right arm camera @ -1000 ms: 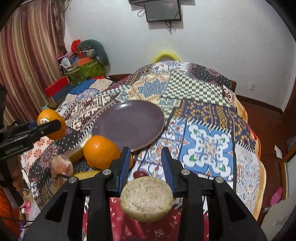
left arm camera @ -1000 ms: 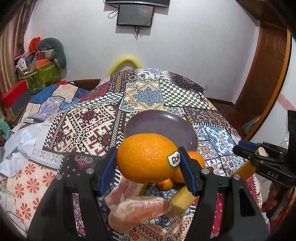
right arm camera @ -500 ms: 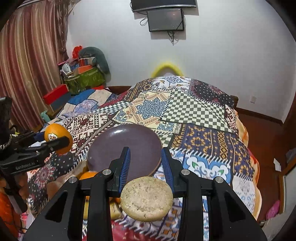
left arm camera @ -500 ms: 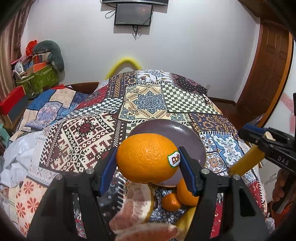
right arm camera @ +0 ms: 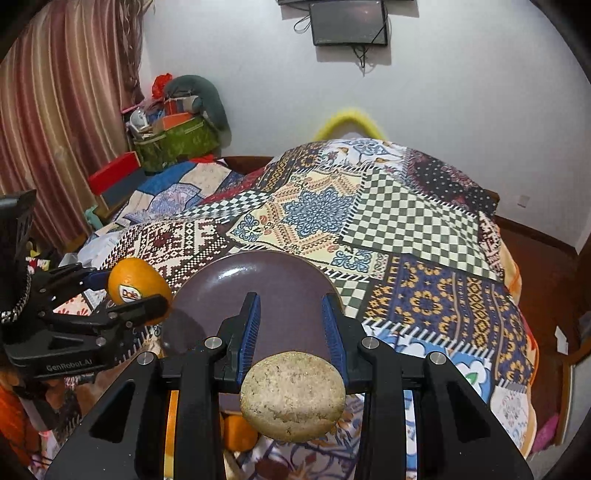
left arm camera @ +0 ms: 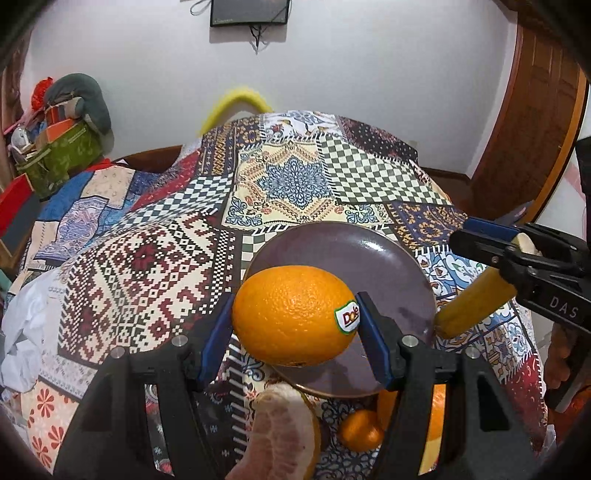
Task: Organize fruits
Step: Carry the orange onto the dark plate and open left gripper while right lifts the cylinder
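Oranges and other fruit are seen on a bed w/ a patchwork quilt (left arm camera: 155, 280). One big orange (left arm camera: 293, 315) w/ a Dole sticker (left arm camera: 347, 316) is pinched between the blue pads of the left gripper (left arm camera: 293, 332) and is held up in the air, over the near left edge of a dark purple plate (left arm camera: 369, 258). In the right wrist view the same orange (right arm camera: 135, 282) is seen at the left, squeezed in the left gripper (right arm camera: 122, 295), just beside the plate (right arm camera: 280, 273).

A long yellow fruit (left arm camera: 476, 306), maybe a banana, is gripped by the right gripper (left arm camera: 495, 243); its low end is seen by the right rim of the plate, but touching or not can't be told. In the right wrist view only its pale round cut end (right arm camera: 292, 397) is seen, far back between the fingers of the right gripper (right arm camera: 291, 321); the blue tips are set apart w/ the plate seen between them.

More fruit lies on the quilt below the near rim of the plate: a peeled pink pomelo piece (left arm camera: 284, 435), a small orange (left arm camera: 360, 430) and a bigger orange (left arm camera: 436, 417) partly hidden by the left gripper. Nothing lies on the plate.

A black screen (right arm camera: 349, 22) is fixed on the white wall. A green box (right arm camera: 173, 142) of stuff is set by the striped curtain (right arm camera: 66, 122).
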Available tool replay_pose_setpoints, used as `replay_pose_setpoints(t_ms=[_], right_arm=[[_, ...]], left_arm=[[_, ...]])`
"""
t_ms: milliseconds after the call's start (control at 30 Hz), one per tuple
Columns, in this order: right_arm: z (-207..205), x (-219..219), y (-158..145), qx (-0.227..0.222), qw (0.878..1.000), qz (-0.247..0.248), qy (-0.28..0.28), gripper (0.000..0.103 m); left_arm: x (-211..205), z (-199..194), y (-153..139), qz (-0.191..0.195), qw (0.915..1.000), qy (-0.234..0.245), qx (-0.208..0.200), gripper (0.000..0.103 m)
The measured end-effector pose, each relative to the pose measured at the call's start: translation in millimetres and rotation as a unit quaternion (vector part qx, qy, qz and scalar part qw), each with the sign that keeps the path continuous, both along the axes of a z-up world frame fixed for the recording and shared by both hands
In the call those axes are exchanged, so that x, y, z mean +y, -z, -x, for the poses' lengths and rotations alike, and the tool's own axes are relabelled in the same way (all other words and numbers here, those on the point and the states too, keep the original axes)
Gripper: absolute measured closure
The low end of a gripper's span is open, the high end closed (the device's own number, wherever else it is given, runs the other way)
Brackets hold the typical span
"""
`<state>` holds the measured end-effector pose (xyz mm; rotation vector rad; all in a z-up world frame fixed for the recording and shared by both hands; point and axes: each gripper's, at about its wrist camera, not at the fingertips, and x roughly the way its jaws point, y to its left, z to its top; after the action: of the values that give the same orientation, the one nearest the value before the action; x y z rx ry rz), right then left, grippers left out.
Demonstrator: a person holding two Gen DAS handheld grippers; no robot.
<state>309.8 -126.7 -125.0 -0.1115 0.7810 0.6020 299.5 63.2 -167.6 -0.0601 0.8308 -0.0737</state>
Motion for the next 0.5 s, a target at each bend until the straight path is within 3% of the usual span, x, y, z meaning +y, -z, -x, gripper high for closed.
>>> replay_pose_setpoints(t_ms=[500], right_arm=[[-37.4, 37.7, 19.2, 0.014, 0.999, 0.03, -0.026, 0.071]], left_arm=[[7.0, -39.4, 32.7, 0.004, 0.9987, 0.005, 0.05, 0.039]])
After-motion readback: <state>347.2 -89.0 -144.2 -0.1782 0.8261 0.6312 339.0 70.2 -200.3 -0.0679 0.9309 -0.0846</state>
